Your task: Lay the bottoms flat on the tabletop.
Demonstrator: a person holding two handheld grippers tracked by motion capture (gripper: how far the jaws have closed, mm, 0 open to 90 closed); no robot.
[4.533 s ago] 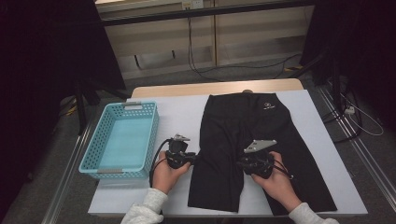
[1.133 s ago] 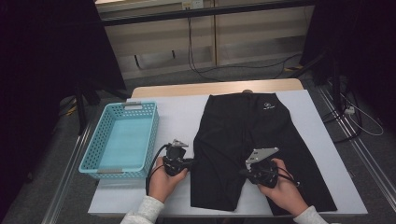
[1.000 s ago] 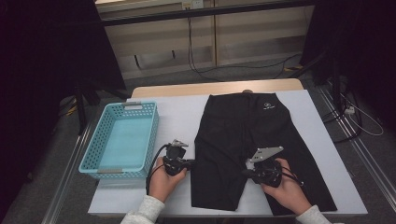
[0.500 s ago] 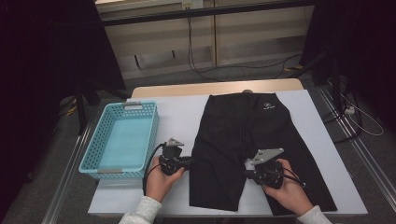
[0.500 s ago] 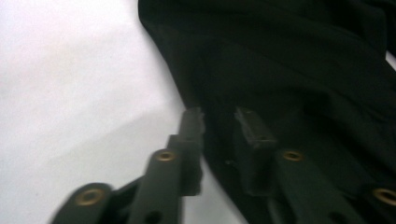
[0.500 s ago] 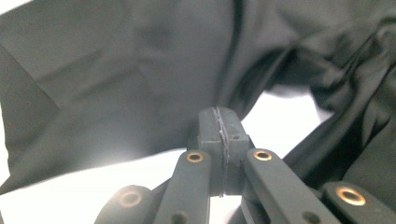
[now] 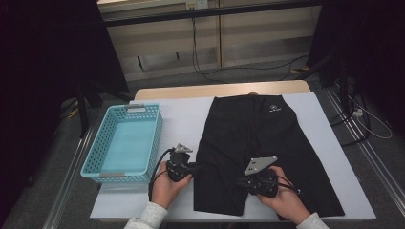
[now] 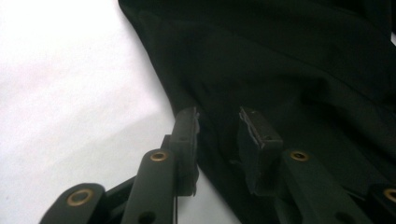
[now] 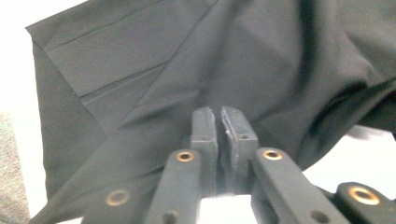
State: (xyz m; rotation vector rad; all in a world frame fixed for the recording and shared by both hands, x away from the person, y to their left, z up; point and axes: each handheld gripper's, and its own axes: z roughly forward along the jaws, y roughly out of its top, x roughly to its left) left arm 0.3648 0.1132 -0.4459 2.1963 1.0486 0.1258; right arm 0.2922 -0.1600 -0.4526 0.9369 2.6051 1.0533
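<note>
Black shorts (image 7: 262,143) lie flat on the white table (image 7: 181,119), waistband at the far side. My left gripper (image 7: 196,167) points at the left leg's outer edge. Its jaws have just been opening; in the left gripper view the gripper (image 8: 219,123) stands open astride the edge of the shorts (image 8: 289,60), one pad over the bare table, the other over cloth. My right gripper (image 7: 241,181) lies on the shorts between the legs. In the right gripper view the gripper (image 9: 218,116) is shut, and folds of the shorts (image 9: 154,65) run into its tips.
A light blue plastic basket (image 7: 155,138) stands on the table's left side, close to my left hand. Bare table lies between basket and shorts. The table's near edge is just below both hands. Cables trail on the floor at the right.
The left gripper's jaws have parted from the shorts' left edge and the hand has drawn slightly left. The right gripper has stayed put, down on the cloth.
</note>
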